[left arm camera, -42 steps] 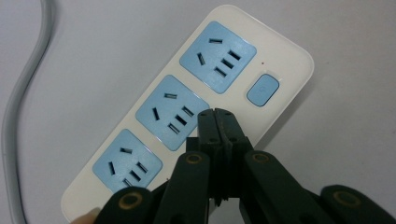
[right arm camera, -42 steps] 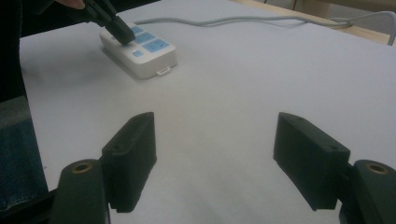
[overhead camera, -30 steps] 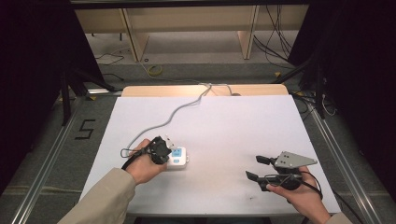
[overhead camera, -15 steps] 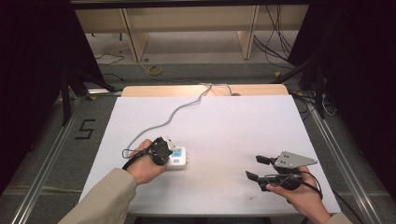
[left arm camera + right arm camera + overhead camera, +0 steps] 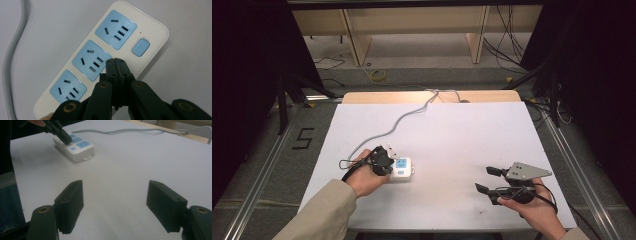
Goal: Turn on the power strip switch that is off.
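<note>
Left gripper, jaws pressed together, tips over the white power strip at seven o'clock. Right gripper spread wide at five o'clock, bare table between them.

The left gripper, jaws pressed together, points down near the surface's front-left; the right gripper, jaws spread wide, hovers front-right.

Power strip on table's left — right claw well apart, right.
</note>
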Motion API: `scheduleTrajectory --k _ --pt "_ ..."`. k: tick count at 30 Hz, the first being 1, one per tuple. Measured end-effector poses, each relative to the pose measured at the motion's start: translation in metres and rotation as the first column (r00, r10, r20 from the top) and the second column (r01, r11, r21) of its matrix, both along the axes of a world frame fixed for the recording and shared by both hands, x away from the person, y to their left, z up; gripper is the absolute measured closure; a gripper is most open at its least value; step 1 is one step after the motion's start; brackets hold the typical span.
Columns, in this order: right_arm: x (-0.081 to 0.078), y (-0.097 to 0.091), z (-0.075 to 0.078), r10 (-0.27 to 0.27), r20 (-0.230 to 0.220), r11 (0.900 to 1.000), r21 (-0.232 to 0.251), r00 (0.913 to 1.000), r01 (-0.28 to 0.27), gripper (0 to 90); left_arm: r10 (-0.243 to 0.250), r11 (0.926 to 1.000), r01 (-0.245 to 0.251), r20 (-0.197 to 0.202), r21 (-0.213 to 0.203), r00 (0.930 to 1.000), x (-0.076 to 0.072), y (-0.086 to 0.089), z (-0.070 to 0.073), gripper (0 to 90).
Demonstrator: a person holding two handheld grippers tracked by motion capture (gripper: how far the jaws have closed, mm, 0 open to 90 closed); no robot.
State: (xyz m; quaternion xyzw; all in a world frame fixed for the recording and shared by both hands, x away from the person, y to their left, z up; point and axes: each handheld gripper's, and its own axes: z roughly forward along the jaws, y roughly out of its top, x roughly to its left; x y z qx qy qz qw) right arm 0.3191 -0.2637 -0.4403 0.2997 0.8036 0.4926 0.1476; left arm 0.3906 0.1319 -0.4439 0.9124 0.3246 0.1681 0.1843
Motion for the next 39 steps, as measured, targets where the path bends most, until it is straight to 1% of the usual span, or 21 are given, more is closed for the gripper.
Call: scheduleTrajectory --k 2,4,10,14,15,21,25,26,28,32,36,37,38,39 --pt "-0.0002 0.0 0.0001 0.0 -0.002 1.0 0.0 1.0 0.0 30.1 0.0 1.0 0.0 -0.002 -0.004 1.0 0.0002 0.0005 0.0 90.0" --pt "-0.0001 -0.0002 0.0002 0.001 0.001 1.0 -0.001 1.0 -0.001 30.1 -0.007 1.0 0.007 -0.008 0.002 0.9999 0.0007 0.0016 0.0007 90.0" --pt "0.0 -0.0002 0.0002 0.001 0.001 1.0 -0.001 1.0 -0.001 30.1 -0.001 0.9999 0.001 -0.013 -0.016 0.9999 0.0015 0.0027 0.0005 90.0" --pt "0.0 -0.0003 0.0003 0.0 0.0 1.0 -0.001 1.0 0.0 30.1 0.0 0.9998 0.0 -0.013 -0.021 0.9999 0.0017 0.0033 0.0008 90.0" --pt "0.0 -0.0003 0.0003 0.0 0.0 1.0 -0.001 1.0 0.0 30.1 0.003 0.9997 -0.003 -0.005 -0.026 1.0 0.0015 0.0033 0.0014 90.0" --pt "-0.0002 -0.0002 0.0003 -0.001 0.001 1.0 0.001 1.0 0.001 30.1 -0.001 0.9997 0.001 -0.01 -0.024 0.9999 0.0013 0.0038 0.0014 90.0" --pt "0.0 -0.0004 0.0003 -0.001 0.001 1.0 -0.001 1.0 0.001 30.1 0.004 0.9992 -0.004 -0.012 -0.039 0.9999 0.0016 0.0048 0.0011 89.9" --pt "0.0001 -0.0004 0.0003 0.0 0.002 1.0 0.0 1.0 0.0 30.2 -0.001 0.9994 0.0 -0.013 -0.034 0.9999 0.0017 0.0053 0.0014 89.9" --pt "0.0 -0.0002 0.0004 -0.001 0.001 1.0 0.001 1.0 0.001 30.1 0.0 0.9996 0.0 -0.01 -0.028 0.9999 0.0015 0.0056 0.0015 89.9" --pt "0.0 -0.0003 0.0004 -0.001 0.002 1.0 0.001 1.0 0.001 30.1 0.007 0.9994 -0.007 -0.004 -0.033 1.0 0.0009 0.006 0.0011 89.8" --pt "-0.0001 -0.0003 0.0004 -0.001 0.001 1.0 0.001 1.0 0.001 30.1 0.02 0.9983 -0.019 0.019 -0.056 0.9996 0.0007 0.0079 0.0035 89.5" --pt "-0.0001 -0.0003 0.0004 -0.001 0.001 1.0 0.001 1.0 0.001 30.1 0.029 0.9974 -0.027 0.023 -0.067 0.9993 0.0004 0.0082 0.0043 88.7" --pt "0.0 -0.0004 0.0004 -0.001 0.002 1.0 0.001 1.0 0.001 30.1 0.032 0.997 -0.03 0.028 -0.071 0.9991 0.0001 0.0089 0.0049 85.6" --pt "0.0001 -0.0004 0.0004 -0.001 0.002 1.0 0.001 1.0 0.001 30.1 0.035 0.9969 -0.033 0.032 -0.071 0.9989 -0.0003 0.0097 0.0058 85.0"
